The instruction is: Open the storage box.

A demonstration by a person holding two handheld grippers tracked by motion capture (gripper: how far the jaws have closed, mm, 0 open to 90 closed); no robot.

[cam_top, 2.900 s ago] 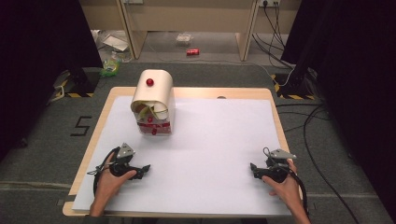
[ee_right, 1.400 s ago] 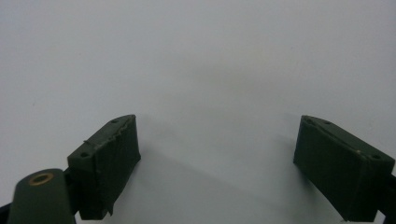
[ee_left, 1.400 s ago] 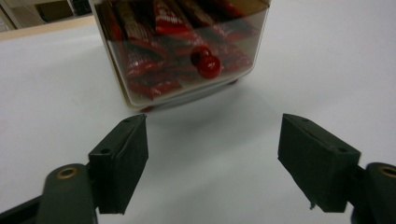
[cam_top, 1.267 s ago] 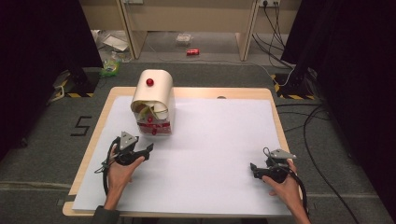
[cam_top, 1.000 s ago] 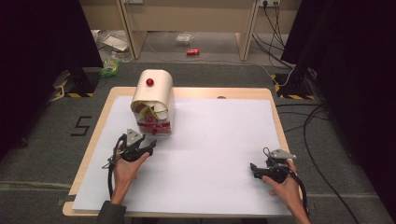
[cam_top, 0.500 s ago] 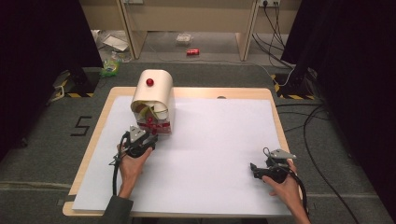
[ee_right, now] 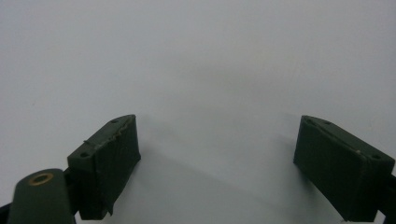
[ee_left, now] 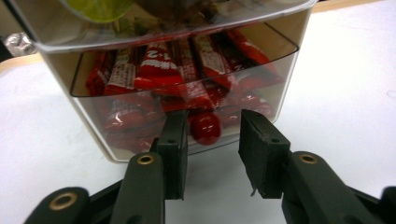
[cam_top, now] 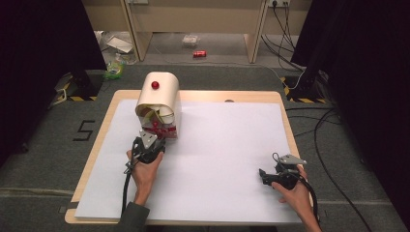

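We take the cream, round-topped dispenser [cam_top: 159,99] as our landmark; it stands on the white sheet [cam_top: 227,145] that covers the wooden table [cam_top: 251,95], toward the far left part of that sheet, with a small red knob [cam_top: 155,85] on its curved top. Its lower front is a clear drawer [ee_left: 280,60] packed with red-wrapped snack bars [ee_left: 154,65], and a red knob on that drawer [ee_left: 204,128] sticks out toward us.

The left gripper [cam_top: 147,146] sits right at the foot of the dispenser, on the near side, held in the person's left hand [cam_top: 145,169]. In the left gripper view [ee_left: 212,144] its two black jaws point straight at the drawer front, one on each side of the drawer knob. The jaws have just been closing — yet a gap remains on either side, and the pads do not press on the knob, which lies just beyond the tips. We cannot tell whether the tips touch the drawer wall.

The right gripper [cam_top: 270,175] rests well away from the dispenser, near the front right corner of the sheet, in the person's right hand [cam_top: 295,193]. In the right gripper view [ee_right: 217,154] its jaws stand wide apart over bare white sheet — nothing lies between them.
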